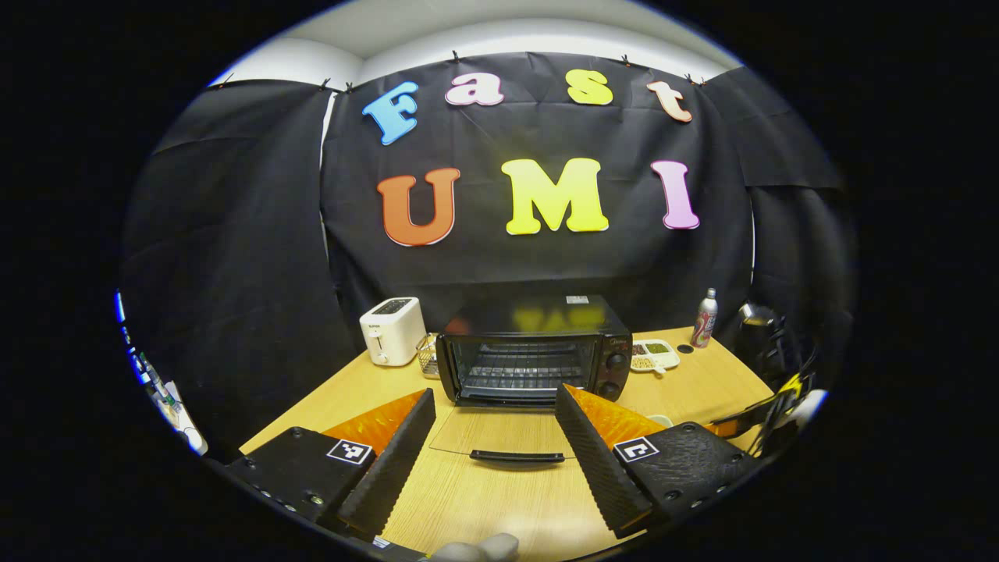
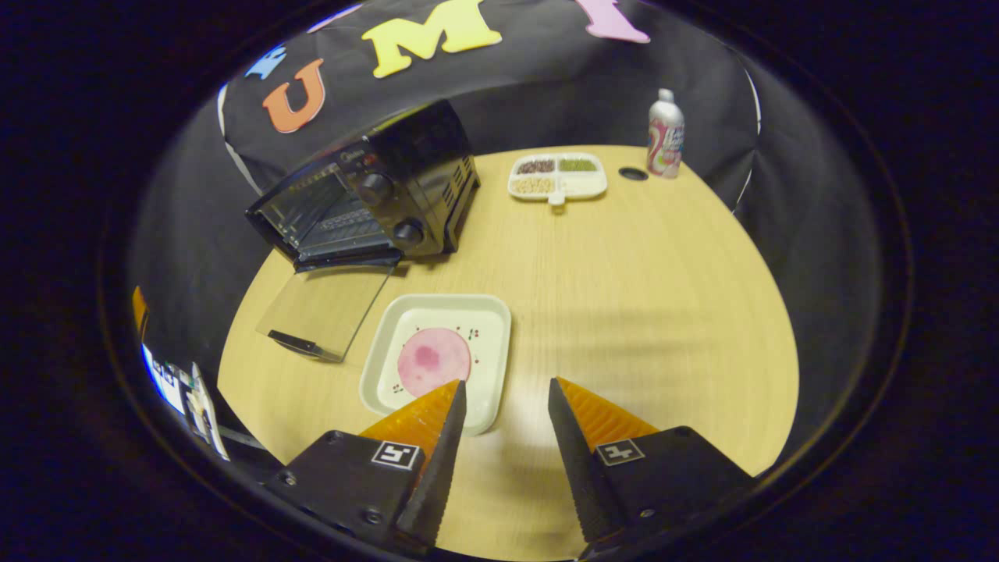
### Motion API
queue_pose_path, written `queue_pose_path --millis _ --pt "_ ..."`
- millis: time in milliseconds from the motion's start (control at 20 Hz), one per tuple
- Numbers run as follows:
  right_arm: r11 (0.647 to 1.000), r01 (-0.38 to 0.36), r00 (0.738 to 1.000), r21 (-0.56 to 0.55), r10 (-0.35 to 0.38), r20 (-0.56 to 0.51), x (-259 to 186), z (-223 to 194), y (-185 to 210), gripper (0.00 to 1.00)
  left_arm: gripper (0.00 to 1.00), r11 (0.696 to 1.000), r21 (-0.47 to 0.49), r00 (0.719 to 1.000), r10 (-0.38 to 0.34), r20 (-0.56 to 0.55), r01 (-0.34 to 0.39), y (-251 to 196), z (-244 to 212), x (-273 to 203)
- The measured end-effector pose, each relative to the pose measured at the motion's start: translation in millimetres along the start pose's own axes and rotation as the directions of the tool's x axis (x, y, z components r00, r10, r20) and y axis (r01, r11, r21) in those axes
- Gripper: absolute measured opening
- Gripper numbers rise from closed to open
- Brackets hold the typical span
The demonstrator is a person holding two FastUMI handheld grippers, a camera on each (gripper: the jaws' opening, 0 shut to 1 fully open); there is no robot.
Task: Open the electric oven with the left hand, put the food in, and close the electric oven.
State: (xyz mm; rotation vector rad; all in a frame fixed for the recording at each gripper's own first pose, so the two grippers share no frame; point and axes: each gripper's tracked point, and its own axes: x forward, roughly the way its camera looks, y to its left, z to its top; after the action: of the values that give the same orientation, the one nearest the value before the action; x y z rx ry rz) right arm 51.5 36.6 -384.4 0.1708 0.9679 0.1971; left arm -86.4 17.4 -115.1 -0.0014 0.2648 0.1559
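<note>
Oven (image 1: 535, 351) door (image 1: 499, 433) is down flat on table (image 2: 648, 281). Plate (image 2: 437, 355) w/ food (image 2: 434, 361) sits just right of door, directly ahead-left of R gripper (image 2: 503, 394), the nearer one. Both grippers wide open, empty; L gripper (image 1: 495, 414) hovers above door handle (image 1: 517, 457).

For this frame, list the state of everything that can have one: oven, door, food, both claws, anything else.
Electric oven: open, rack inside bare.
Oven door: folded flat onto the table.
Plate: on the table before the oven, pink food on it.
Left claw: open, holding nothing.
Right claw: open, holding nothing, above the plate's near edge.
Bottle: upright.
</note>
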Motion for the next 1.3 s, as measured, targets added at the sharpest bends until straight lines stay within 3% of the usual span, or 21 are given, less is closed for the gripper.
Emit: queue_pose_path --millis 200,450,700,800,900,950,1100,1300 --pt "1.000 -0.004 0.995 -0.020 0.002 -0.102 38.1 3.5 -2.8 0.51 0.96 0.998 -0.017 0.998 0.063 0.005 -0.063 -5.3 15.1 -16.1" --pt "0.999 0.004 0.975 0.037 0.005 -0.221 51.3 5.2 -1.1 0.36 0.96 0.993 -0.049 0.994 0.107 0.014 -0.107 -2.7 24.6 -21.6" --pt "0.995 0.099 0.944 0.013 -0.090 -0.317 55.3 7.6 -7.5 0.14 0.97 0.993 -0.072 0.996 0.093 0.015 -0.092 11.2 22.5 -9.5" --pt "0.991 0.130 0.930 0.021 -0.114 -0.349 56.6 9.1 -6.8 0.17 0.97 0.993 -0.092 0.997 0.076 0.015 -0.074 16.9 16.5 -2.9" --pt "0.990 0.143 0.916 0.009 -0.129 -0.379 56.9 10.4 -7.2 0.06 0.97 0.992 -0.112 0.998 0.058 0.014 -0.056 24.3 11.0 1.9" --pt "0.990 0.141 0.911 0.002 -0.129 -0.392 57.9 9.6 -7.5 0.07 0.97 0.992 -0.120 0.999 0.046 0.014 -0.044 26.0 6.8 2.7" --pt "0.993 0.115 0.898 0.008 -0.101 -0.429 57.7 10.7 -7.7 0.02 0.96 0.991 -0.135 0.999 0.019 0.027 -0.015 33.7 3.8 8.0" --pt "0.994 -0.014 0.885 0.111 0.064 -0.462 54.5 4.0 -2.4 0.04 0.95 0.992 -0.127 0.999 -0.017 0.035 0.021 46.6 -0.4 18.3"
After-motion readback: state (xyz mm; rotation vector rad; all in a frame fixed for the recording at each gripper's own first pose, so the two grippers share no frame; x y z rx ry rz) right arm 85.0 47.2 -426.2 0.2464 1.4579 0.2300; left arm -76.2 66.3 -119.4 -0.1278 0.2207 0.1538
